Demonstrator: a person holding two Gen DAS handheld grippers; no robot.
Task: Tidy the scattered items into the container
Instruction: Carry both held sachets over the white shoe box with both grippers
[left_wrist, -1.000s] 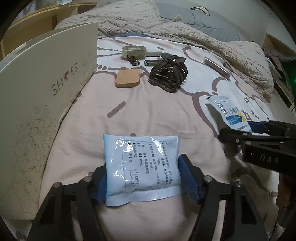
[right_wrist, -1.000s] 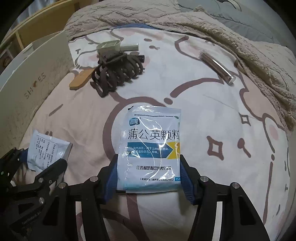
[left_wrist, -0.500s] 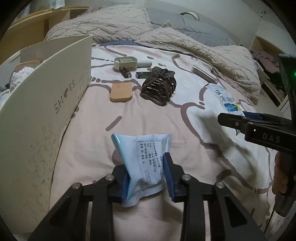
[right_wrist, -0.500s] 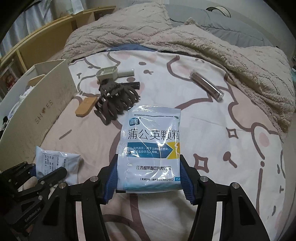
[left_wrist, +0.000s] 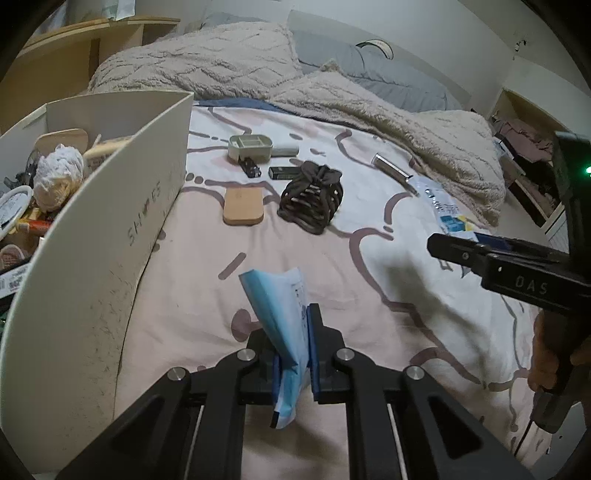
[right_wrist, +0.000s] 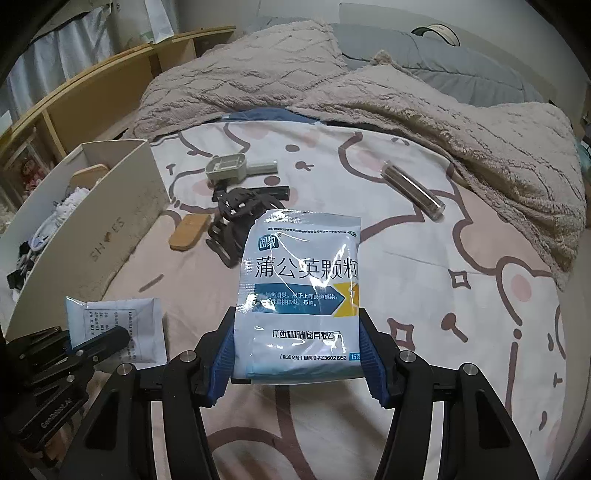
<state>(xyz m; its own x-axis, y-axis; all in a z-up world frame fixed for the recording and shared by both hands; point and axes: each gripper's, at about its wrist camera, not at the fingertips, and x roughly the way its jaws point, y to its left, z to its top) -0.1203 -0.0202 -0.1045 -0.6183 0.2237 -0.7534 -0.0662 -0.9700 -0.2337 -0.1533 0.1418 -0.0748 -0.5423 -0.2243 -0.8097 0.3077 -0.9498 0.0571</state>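
My left gripper (left_wrist: 293, 332) has its jaws closing tight on a pale blue sachet (left_wrist: 280, 302), which stands folded upright between the pads, lifted off the bed. My right gripper (right_wrist: 297, 354) is shut on the edges of a white and blue medicine sachet (right_wrist: 301, 291), held above the sheet. The white shoe box (left_wrist: 110, 229) stands to the left, part filled with oddments. In the right wrist view the left gripper (right_wrist: 92, 343) sits at the lower left with its pale sachet (right_wrist: 114, 321).
Still on the sheet lie a brown hair claw (left_wrist: 312, 206), a tan wooden block (left_wrist: 243, 210), a beige holder (left_wrist: 251, 147), two small black items (left_wrist: 284, 172) and a clear tube (right_wrist: 413, 194). A fuzzy blanket (right_wrist: 480, 133) is heaped behind them.
The left jaws have closed on the pale sachet and folded it upright. Both grippers have risen with their sachets, so more of the box's inside shows.
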